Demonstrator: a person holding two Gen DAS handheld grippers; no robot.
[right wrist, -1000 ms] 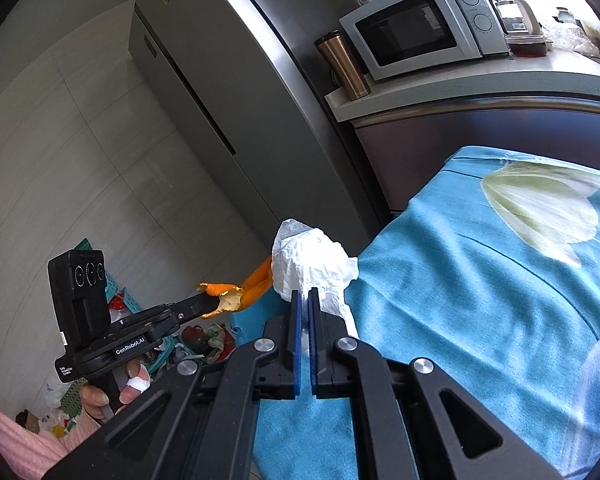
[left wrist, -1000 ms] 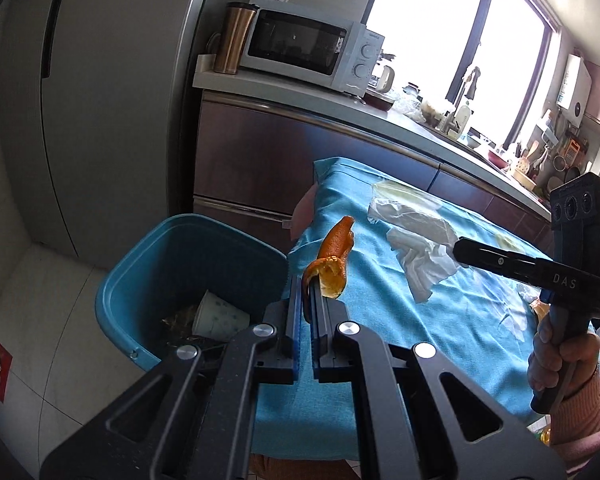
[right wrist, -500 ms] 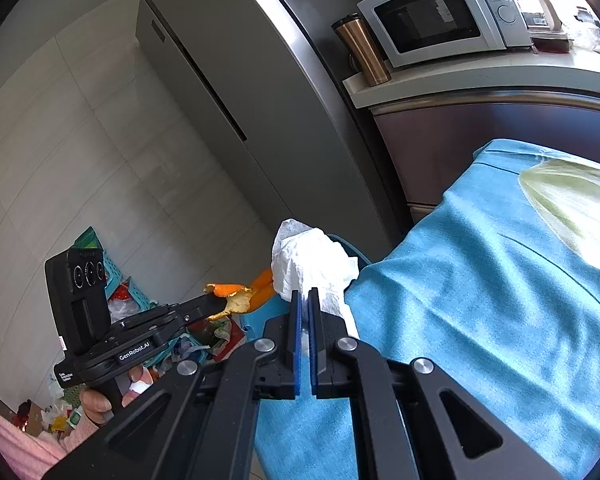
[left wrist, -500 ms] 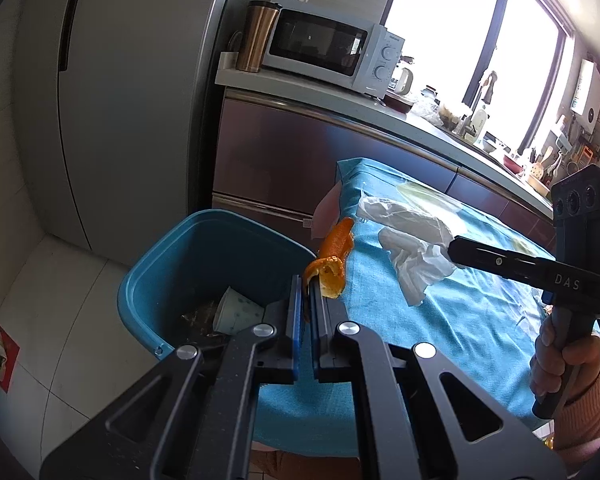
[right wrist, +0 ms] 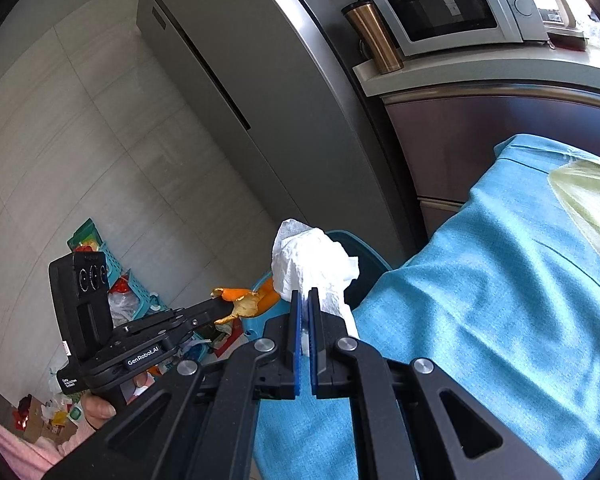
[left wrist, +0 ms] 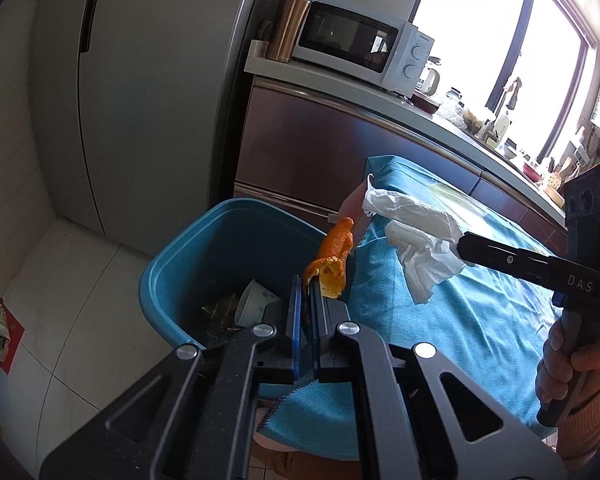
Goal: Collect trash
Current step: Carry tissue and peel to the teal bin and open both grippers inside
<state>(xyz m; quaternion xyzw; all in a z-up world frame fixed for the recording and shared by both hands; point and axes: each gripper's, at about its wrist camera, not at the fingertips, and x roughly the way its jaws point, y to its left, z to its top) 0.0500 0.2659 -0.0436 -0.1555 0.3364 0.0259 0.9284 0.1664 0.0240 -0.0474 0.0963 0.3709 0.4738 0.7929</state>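
Beside the blue-clothed table's edge (left wrist: 380, 320) stands an open teal bin (left wrist: 188, 248); above its rim, left gripper (left wrist: 306, 280) pinches orange peel (left wrist: 334, 256), right gripper (right wrist: 305, 300) clamps crumpled tissue (right wrist: 312, 256).

Left gripper (left wrist: 307, 292) points forward and down, fingers (left wrist: 296, 300) pinched nearly together. Right gripper (right wrist: 305, 304) likewise tilted down, fingers (right wrist: 296, 316) pressed close. Right hand (left wrist: 572, 364) at 4 o'clock in the left view, wrapped around its handle; pink sleeve (left wrist: 588, 420) below.
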